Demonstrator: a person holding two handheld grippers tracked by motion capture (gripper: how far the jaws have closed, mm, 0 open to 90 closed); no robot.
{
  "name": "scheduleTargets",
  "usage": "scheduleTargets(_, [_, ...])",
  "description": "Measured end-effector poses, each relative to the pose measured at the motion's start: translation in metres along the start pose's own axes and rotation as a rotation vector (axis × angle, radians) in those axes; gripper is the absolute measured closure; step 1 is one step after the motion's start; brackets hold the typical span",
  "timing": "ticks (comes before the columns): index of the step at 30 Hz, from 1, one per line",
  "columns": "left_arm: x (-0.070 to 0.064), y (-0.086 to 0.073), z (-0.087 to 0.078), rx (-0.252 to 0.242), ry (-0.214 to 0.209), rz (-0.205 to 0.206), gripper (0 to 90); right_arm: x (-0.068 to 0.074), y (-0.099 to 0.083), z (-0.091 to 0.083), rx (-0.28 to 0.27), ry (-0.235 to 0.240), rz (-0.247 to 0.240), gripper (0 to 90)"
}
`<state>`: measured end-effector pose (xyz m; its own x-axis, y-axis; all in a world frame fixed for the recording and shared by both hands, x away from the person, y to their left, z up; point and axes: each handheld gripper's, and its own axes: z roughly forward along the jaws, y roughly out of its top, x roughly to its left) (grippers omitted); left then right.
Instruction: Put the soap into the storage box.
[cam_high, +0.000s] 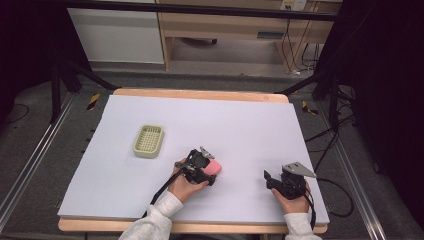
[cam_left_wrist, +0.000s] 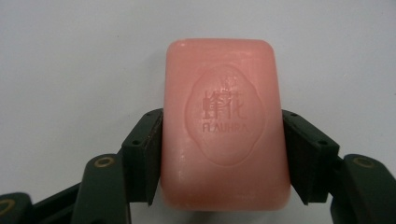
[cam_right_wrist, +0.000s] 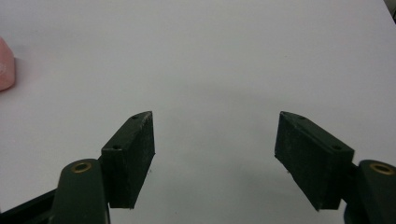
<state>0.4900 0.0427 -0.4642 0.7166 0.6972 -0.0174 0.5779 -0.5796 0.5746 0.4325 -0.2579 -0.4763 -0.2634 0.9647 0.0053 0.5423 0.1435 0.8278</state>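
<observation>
- Left gripper (cam_left_wrist: 223, 154): its two black fingers (cam_left_wrist: 142, 156) press against the long sides of a pink soap bar (cam_left_wrist: 224, 121), closed to the bar's width. In the left gripper view the bar's long axis runs straight up the frame, away from the camera, and about half of its length projects beyond the finger ends.
- Soap bar, high view (cam_high: 214, 167): centre of the frame, slightly right of middle and low, on the white tabletop (cam_high: 240, 125). Whether the bar rests on the sheet or is lifted just clear of it cannot be told.
- Soap dish (cam_high: 148, 140): a pale green slotted tray, left of centre in the high view, up and to the left of the held bar and well apart from it. It is judged the likely destination; nothing lies between the two.
- Right gripper (cam_high: 272, 178): lower right of the high view, fingers spread wide and holding nothing, resting low over bare sheet. Its own view (cam_right_wrist: 215, 154) catches the bar's edge (cam_right_wrist: 6, 65) at upper left.
- The left hand (cam_high: 186, 187) is much the nearer to the dish.
</observation>
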Motion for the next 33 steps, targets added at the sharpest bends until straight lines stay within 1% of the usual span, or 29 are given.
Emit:
scheduleTargets(4, [0.001, 0.004, 0.0, -0.004, -0.001, 0.007, 31.4, -0.001, 0.0, 0.0, 0.002, -0.001, 0.0, 28.4])
scheduleTargets(5, [0.002, 0.006, -0.001, 0.0, -0.004, 0.018, 31.3, -0.001, 0.0, 0.0, 0.002, -0.001, 0.0, 28.5])
scheduleTargets(6, [0.001, 0.007, 0.0, -0.005, -0.011, 0.018, 31.4, -0.001, 0.0, 0.0, 0.003, -0.001, 0.0, 28.6])
scheduleTargets(7, [0.001, 0.009, 0.001, 0.008, -0.012, 0.031, 31.8, 0.0, -0.001, 0.001, 0.005, 0.0, 0.0, 28.9])
scheduleTargets(8, [0.001, 0.009, 0.001, 0.008, -0.012, 0.031, 32.5, 0.0, -0.001, 0.001, 0.005, 0.0, 0.0, 28.9])
scheduleTargets(9, [0.0, 0.01, 0.003, 0.011, 0.002, 0.042, 33.6, 0.0, 0.0, 0.001, 0.008, 0.004, -0.004, 29.5])
scheduleTargets(12, [0.001, 0.011, 0.005, 0.018, -0.002, 0.042, 35.0, 0.0, 0.0, 0.001, 0.003, 0.005, -0.009, 30.2])
scheduleTargets(13, [0.001, 0.012, 0.006, 0.027, -0.003, 0.044, 34.9, 0.0, 0.0, 0.001, 0.004, 0.006, -0.009, 30.5])
scheduleTargets(19, [0.002, 0.012, 0.007, 0.032, -0.011, 0.04, 36.5, 0.0, 0.0, 0.001, 0.01, 0.017, -0.004, 32.4])
scheduleTargets(21, [0.001, 0.012, 0.007, 0.026, -0.004, 0.036, 36.7, 0.0, 0.0, 0.001, 0.011, 0.019, -0.004, 32.4])
scheduleTargets(22, [0.001, 0.012, 0.008, 0.022, 0.001, 0.034, 36.8, 0.0, -0.001, 0.002, 0.009, 0.013, -0.013, 32.4])
scheduleTargets(27, [0.002, 0.012, 0.007, 0.026, -0.002, 0.03, 37.1, 0.0, 0.0, 0.001, 0.007, 0.015, -0.004, 31.7])
scheduleTargets(33, [0.004, 0.011, 0.005, 0.028, 0.009, 0.024, 37.1, -0.001, -0.001, 0.002, 0.009, 0.016, -0.002, 31.3])
